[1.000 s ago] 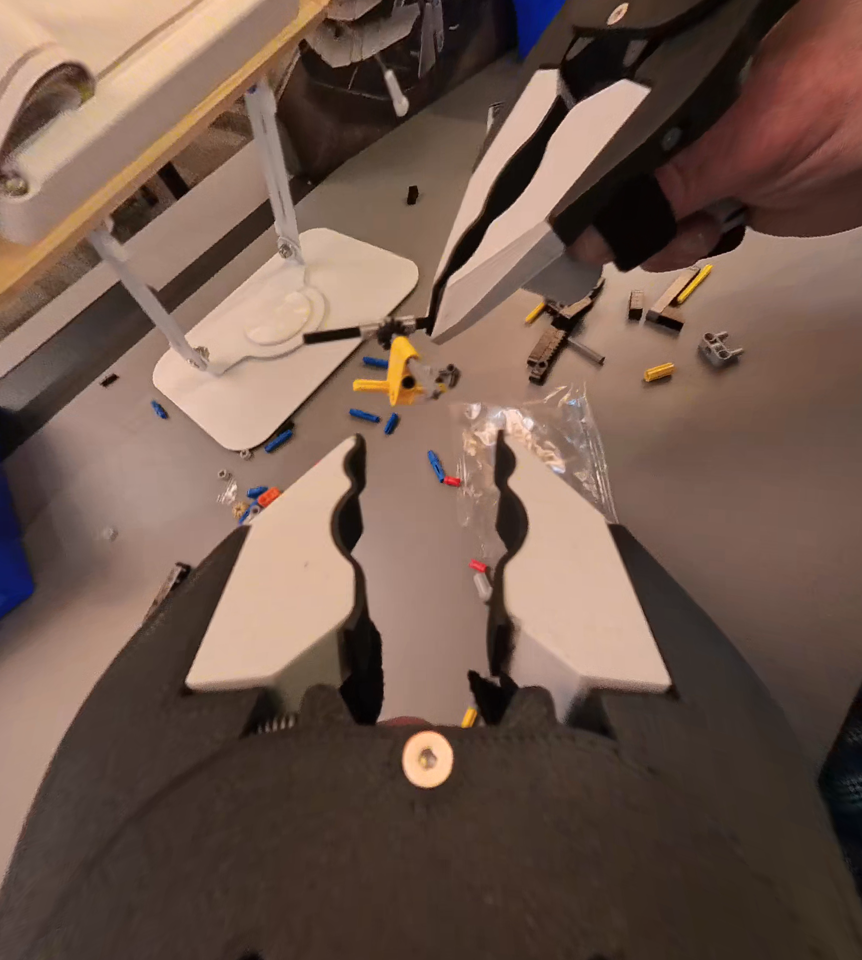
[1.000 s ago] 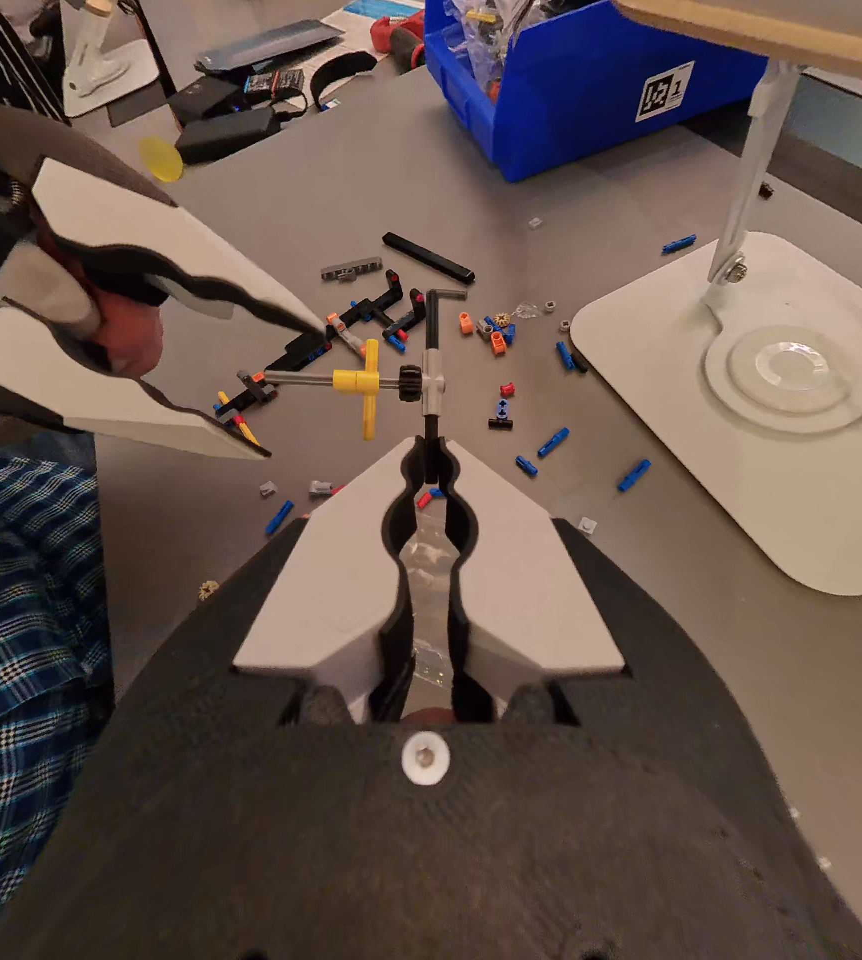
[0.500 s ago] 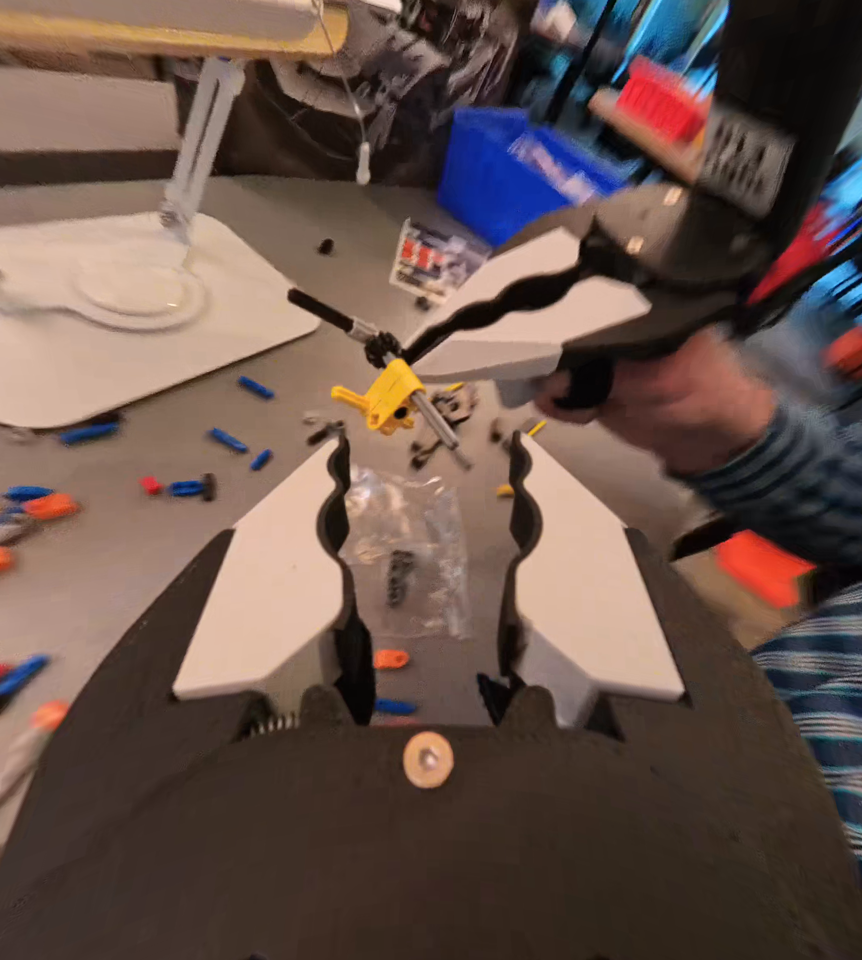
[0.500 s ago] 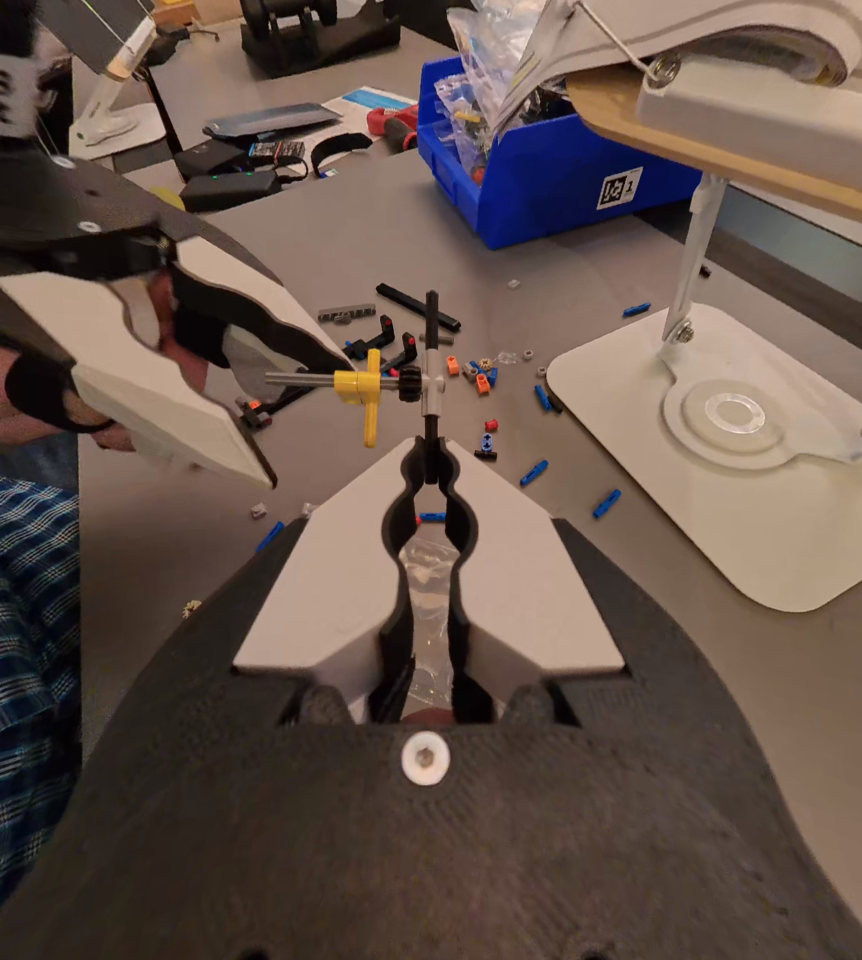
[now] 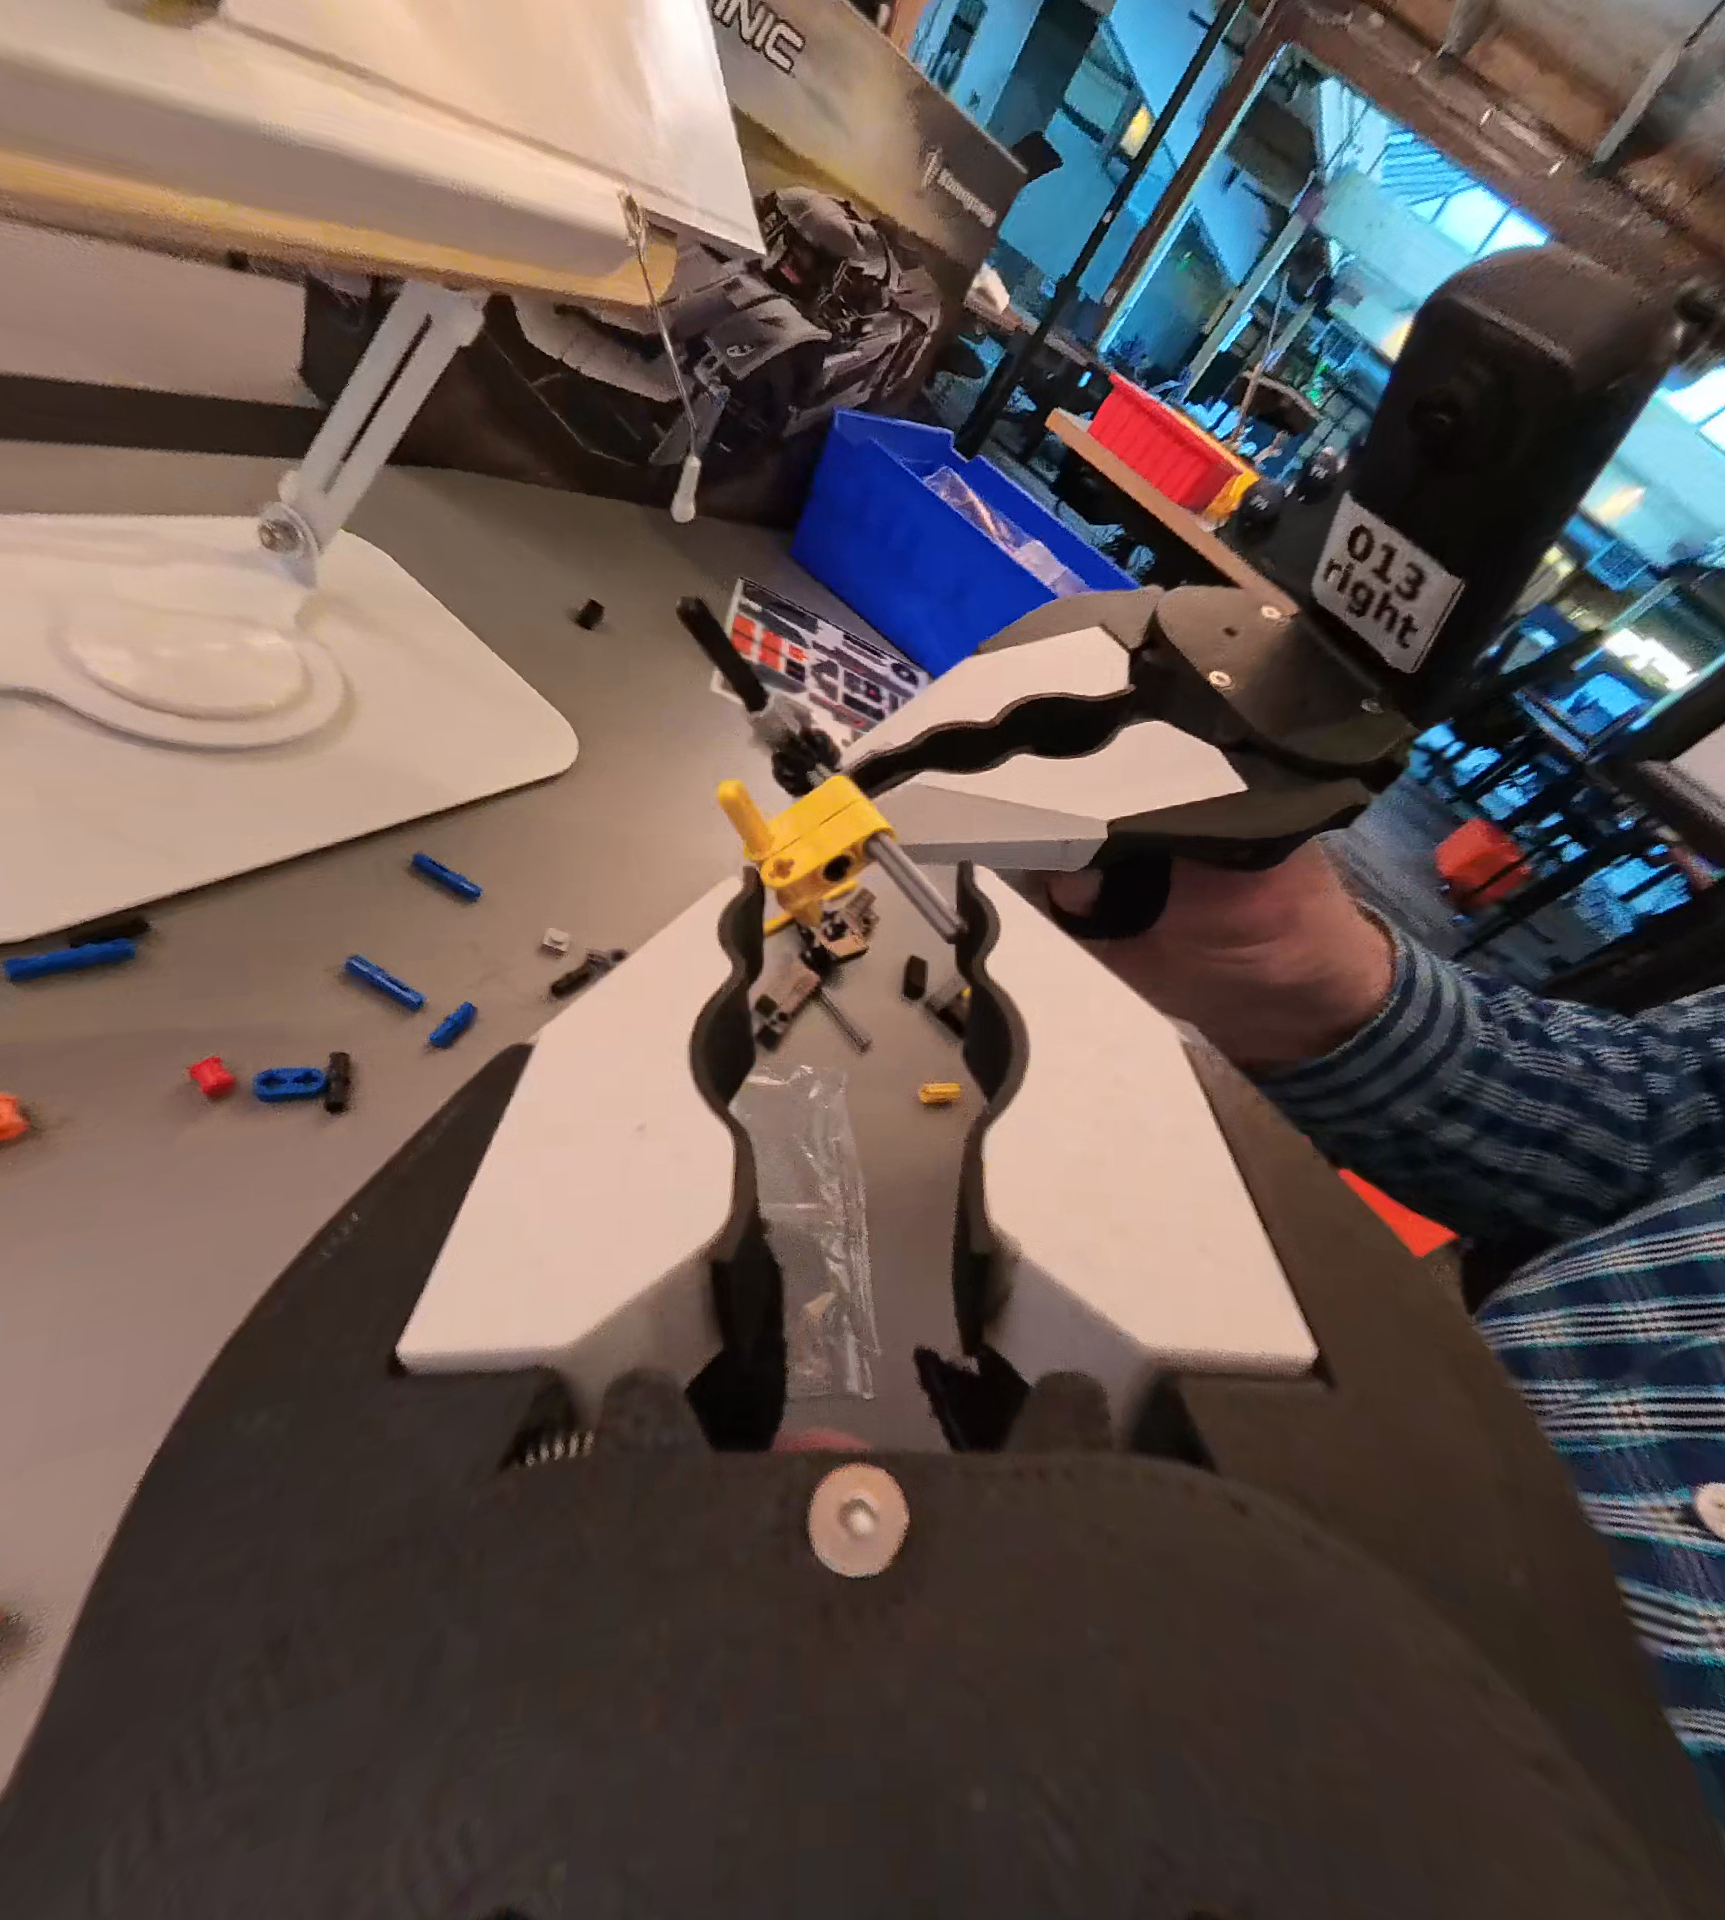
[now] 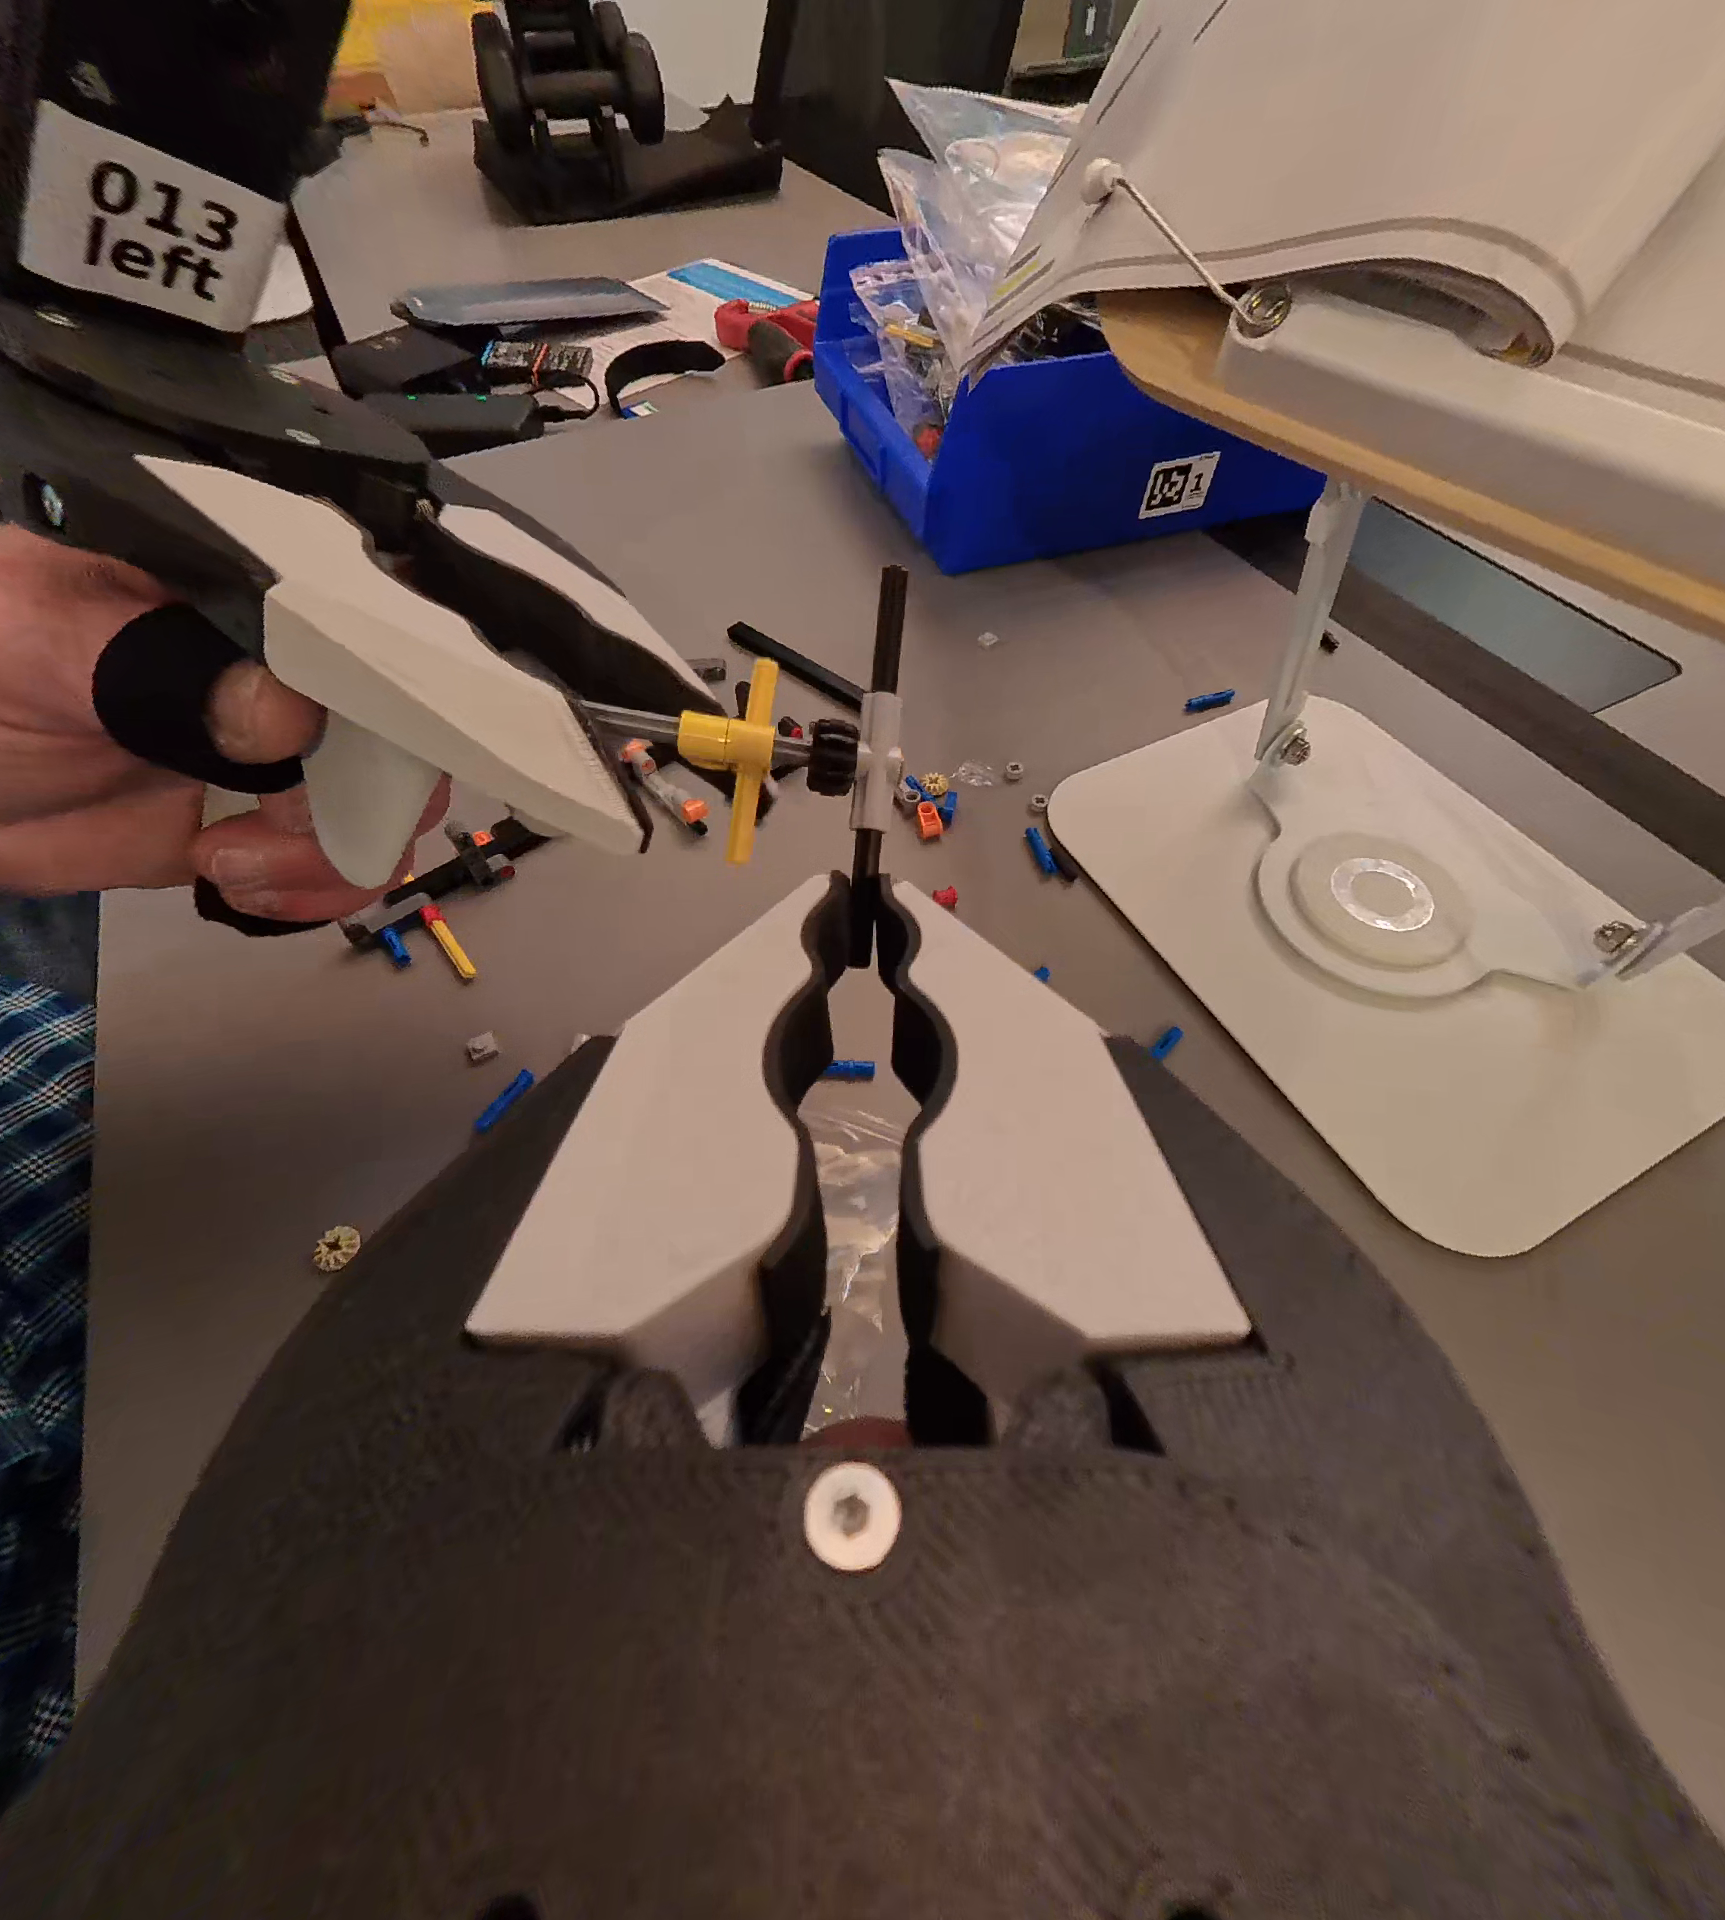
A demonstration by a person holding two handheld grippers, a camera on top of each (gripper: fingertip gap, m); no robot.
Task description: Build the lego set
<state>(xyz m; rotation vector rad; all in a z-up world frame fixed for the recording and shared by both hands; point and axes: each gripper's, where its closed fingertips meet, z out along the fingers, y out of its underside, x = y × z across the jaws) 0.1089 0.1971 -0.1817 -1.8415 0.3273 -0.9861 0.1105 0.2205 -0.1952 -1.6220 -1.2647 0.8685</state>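
Observation:
A small lego assembly (image 6: 744, 748) is held in the air: a black axle (image 6: 884, 644), a grey connector, a black gear, a yellow cross piece and a grey axle pointing left. My right gripper (image 6: 863, 894) is shut on the black axle's lower end. It also shows in the left wrist view (image 5: 858, 790). My left gripper (image 5: 858, 894) is open. The yellow piece (image 5: 811, 842) and the grey axle's free end (image 5: 910, 878) sit between its fingertips, with the axle end close to the right finger. The right wrist view shows the left gripper (image 6: 676, 774) around that axle end.
Loose lego parts (image 6: 931, 810) lie scattered on the grey table (image 6: 318, 1091). A white book stand base (image 6: 1460, 1091) is at the right, holding a booklet (image 6: 1460, 156) overhead. A blue bin (image 6: 1045, 468) stands behind. A clear plastic bag (image 5: 816, 1195) and a sticker sheet (image 5: 816, 665) lie nearby. Left and right tips are no more than a few centimetres apart.
My left gripper has swung round and closed in on the assembly, so the grey axle end now lies between its open fingers. My right gripper has kept hold of the black axle.

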